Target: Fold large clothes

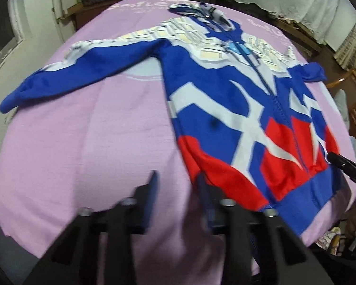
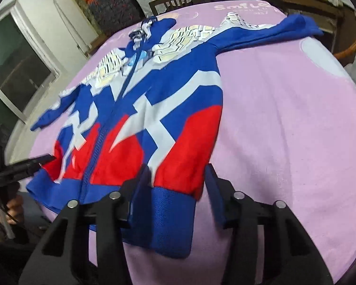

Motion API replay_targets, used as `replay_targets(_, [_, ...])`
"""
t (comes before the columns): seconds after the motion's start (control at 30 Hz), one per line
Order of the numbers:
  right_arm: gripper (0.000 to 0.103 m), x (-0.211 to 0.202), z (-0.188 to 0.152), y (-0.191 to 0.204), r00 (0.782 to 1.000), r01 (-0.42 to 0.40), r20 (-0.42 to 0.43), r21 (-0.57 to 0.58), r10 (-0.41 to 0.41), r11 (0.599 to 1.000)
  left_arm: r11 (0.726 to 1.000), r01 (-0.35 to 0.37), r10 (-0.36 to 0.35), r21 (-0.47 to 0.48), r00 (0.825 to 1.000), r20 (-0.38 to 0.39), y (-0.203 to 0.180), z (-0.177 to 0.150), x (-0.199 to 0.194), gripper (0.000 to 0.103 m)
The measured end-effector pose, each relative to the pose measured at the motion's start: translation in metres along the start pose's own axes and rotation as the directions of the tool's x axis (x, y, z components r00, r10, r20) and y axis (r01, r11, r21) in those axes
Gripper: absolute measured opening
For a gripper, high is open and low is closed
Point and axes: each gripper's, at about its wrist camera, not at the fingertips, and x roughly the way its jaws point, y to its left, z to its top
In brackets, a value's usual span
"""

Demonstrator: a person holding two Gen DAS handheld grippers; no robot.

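Spread flat and front up on the pink-covered worktop (image 1: 83, 142): a zip-up hooded jacket (image 1: 225, 109) in blue, red and pale grey, hood (image 1: 201, 11) at the far side, ribbed hem band (image 2: 168, 213) at the near edge. One sleeve (image 1: 83, 71) stretched out to the left, the other sleeve (image 2: 284, 28) out to the far right. Zip (image 2: 121, 95) closed down the middle.

Left hand-held gripper (image 1: 178, 184) low at the near left corner of the hem, jaws standing apart in a blurred view, only pink cloth in the gap, right finger just at the jacket's edge, nothing gripped as far as can be seen. Right hand-held gripper (image 2: 176, 180) astride the near right corner, jaws apart, the hem band lying between them, no sign of the pads pressing on it.

Probably light, soft knit fabric: limp, no stiffness of its own, likely to sag and drag on the cloth rather than slide. Zip line somewhat firmer, a natural crease to avoid folding across at an angle. Ribbed band thicker than the body, so a good place to pinch. Best taken at the two hem corners together, both layers caught, then lifted evenly to keep the front from wrinkling or one side trailing
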Motion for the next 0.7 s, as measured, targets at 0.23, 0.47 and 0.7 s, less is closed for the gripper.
replay_targets(0.23, [0.016,-0.015,-0.008,0.008,1.000,-0.020,-0.015,-0.021,0.020,1.000,1.000,0.005,-0.006,-0.025,1.000,-0.008,0.028,-0.009,-0.008,0.002])
replay_targets(0.47, [0.060,-0.028,0.015,-0.007,0.994,-0.100,0.034,0.013,0.100,0.995,1.000,-0.016,0.016,-0.001,0.998,0.065,0.015,0.031,-0.015,0.060])
replay_targets(0.7, [0.060,-0.029,0.133,-0.128,0.969,-0.035,0.242,0.340,-0.051,0.940,0.999,-0.033,0.035,-0.020,0.995,0.089,0.001,0.109,0.015,0.060])
